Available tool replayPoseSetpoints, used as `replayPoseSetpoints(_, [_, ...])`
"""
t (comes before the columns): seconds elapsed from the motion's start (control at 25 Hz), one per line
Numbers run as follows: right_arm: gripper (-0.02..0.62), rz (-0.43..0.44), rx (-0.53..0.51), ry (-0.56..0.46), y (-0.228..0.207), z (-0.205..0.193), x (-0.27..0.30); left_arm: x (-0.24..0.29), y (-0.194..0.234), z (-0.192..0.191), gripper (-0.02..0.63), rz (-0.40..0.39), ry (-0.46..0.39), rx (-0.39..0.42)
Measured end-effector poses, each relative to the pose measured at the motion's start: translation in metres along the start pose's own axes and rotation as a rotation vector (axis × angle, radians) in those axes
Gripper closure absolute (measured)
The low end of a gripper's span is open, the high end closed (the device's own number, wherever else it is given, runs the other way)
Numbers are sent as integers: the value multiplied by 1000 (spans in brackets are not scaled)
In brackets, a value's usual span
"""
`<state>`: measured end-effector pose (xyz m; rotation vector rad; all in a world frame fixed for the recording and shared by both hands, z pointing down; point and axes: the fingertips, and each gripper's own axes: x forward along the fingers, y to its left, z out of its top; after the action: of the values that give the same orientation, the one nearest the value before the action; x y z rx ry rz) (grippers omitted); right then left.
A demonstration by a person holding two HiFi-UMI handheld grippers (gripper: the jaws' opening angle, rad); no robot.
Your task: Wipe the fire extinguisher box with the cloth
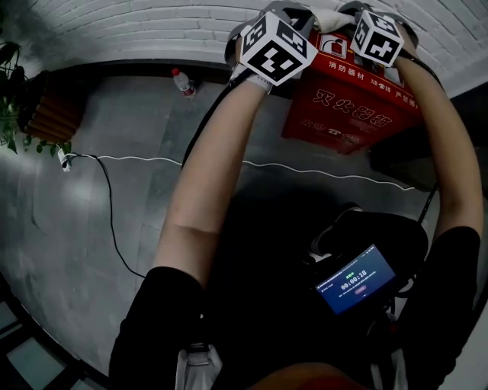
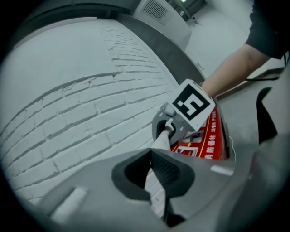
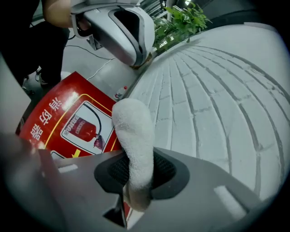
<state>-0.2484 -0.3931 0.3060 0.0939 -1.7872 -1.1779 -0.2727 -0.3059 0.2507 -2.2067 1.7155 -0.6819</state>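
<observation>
The red fire extinguisher box [image 1: 347,103] stands against the white brick wall; its printed top [image 3: 68,120] shows in the right gripper view. A white cloth [image 1: 329,17] is stretched between both grippers above the box's back edge. My left gripper [image 2: 154,176] is shut on one end of the cloth [image 2: 161,139], which runs on to the other gripper's jaws. My right gripper [image 3: 136,176] is shut on the other end, a thick fluffy fold [image 3: 133,131]. In the head view the left gripper [image 1: 278,46] and right gripper [image 1: 377,38] show mainly their marker cubes; their jaws are hidden.
White brick wall [image 1: 152,30] runs behind the box. A plastic bottle [image 1: 183,82] stands by the wall to the left, a green plant [image 1: 9,114] at far left. A white cable [image 1: 191,161] crosses the grey floor. A phone showing a timer [image 1: 357,288] hangs at the person's chest.
</observation>
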Motion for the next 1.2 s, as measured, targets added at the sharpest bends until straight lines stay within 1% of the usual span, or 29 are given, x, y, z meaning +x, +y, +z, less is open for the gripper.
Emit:
replayPoseSetpoints(0.12, [505, 48, -17, -19, 6, 3, 0, 3, -2, -2, 606, -14, 0, -24])
replayPoseSetpoints(0.32, [505, 122, -47, -31, 20, 14, -1, 6, -11, -2, 606, -40, -3, -8])
replayPoseSetpoints(0.48, [505, 204, -40, -49, 39, 23, -12, 3, -22, -2, 606, -56, 12, 11])
replayPoseSetpoints(0.56, [505, 228, -43, -57, 47, 29, -21, -1, -27, -3, 606, -60, 16, 9])
replayPoseSetpoints(0.8, [505, 288, -40, -77, 75, 46, -50, -20, -42, 2, 606, -58, -1, -54])
replayPoseSetpoints(1.0, [505, 327, 5, -112, 102, 53, -71, -24, -61, 11, 606, -66, 18, 10])
replayPoseSetpoints(1.2, [503, 375, 51, -131, 119, 54, -91, -25, -80, 24, 606, -96, 18, 33])
